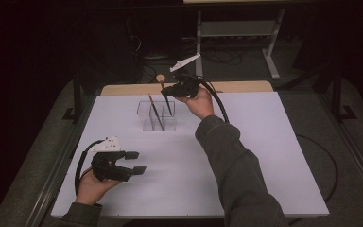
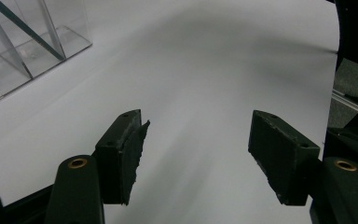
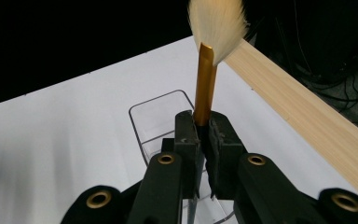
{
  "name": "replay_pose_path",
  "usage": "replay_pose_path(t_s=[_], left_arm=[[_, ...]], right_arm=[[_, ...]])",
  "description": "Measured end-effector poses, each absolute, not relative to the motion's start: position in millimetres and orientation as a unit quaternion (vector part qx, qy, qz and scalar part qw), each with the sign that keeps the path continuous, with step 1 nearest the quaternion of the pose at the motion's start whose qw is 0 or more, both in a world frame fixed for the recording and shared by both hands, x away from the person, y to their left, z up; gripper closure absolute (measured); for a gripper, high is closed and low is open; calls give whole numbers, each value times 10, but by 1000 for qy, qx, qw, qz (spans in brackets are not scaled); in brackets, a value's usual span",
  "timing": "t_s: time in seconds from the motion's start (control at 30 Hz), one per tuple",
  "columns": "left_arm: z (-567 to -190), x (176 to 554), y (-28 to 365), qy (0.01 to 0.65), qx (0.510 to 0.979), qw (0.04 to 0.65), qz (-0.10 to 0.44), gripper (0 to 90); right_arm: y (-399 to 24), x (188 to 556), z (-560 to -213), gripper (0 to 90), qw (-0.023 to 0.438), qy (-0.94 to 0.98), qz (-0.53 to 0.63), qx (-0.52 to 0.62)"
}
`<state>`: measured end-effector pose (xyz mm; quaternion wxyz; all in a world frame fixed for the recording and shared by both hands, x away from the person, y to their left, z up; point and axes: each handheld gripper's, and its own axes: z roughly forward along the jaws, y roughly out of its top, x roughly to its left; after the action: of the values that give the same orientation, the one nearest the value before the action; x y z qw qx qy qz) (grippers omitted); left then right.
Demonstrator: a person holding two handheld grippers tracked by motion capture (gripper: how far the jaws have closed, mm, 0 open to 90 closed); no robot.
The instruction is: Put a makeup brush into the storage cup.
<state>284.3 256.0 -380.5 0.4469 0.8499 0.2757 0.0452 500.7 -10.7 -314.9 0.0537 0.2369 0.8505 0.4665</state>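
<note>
The right gripper (image 3: 204, 135) clamps a gold-ferruled, pale-bristled makeup brush (image 3: 205, 84) above the clear plastic compartment organiser (image 1: 157, 117). One dark-handled brush (image 1: 155, 111) already stands inside. The left gripper (image 2: 198, 154) gapes empty.

Divided holder (image 1: 156, 116) stood on surface (image 1: 246, 156), toward far side. One brush (image 1: 154, 111) leaned inside holder. Second brush (image 1: 165, 96) upright over holder, between right claw (image 1: 168, 92) jaws. Left claw (image 1: 135, 162) near front-left edge, well apart from holder.

left gripper (image 1: 133, 162): black, blocky pads, brass-ringed screws, pale plate on top, black cable looping from its 9 o'clock side | right gripper (image 1: 169, 93): black, white plate, thick black cable | sleeves: dark, probably olive-grey
</note>
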Motion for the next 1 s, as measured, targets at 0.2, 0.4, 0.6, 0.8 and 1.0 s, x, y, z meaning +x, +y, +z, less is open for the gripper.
replay_pose_path(t_s=[0.2,0.4,0.6,0.8,1.0], left_arm=[[-3811,2857,2567,270,852,446,49,347],[-3826,2859,2547,271,854,442,45,347],[-3838,2861,2532,269,855,440,44,344],[-3843,2862,2529,270,856,439,43,344],[-3870,2864,2512,270,858,436,41,344]], right_arm=[[-125,5006,-3207,828,53,848,469,243],[-132,5000,-3235,828,53,847,468,247],[-133,4986,-3264,827,56,845,470,249],[-149,4983,-3305,827,57,845,468,254],[-158,4973,-3339,827,62,840,473,258]])
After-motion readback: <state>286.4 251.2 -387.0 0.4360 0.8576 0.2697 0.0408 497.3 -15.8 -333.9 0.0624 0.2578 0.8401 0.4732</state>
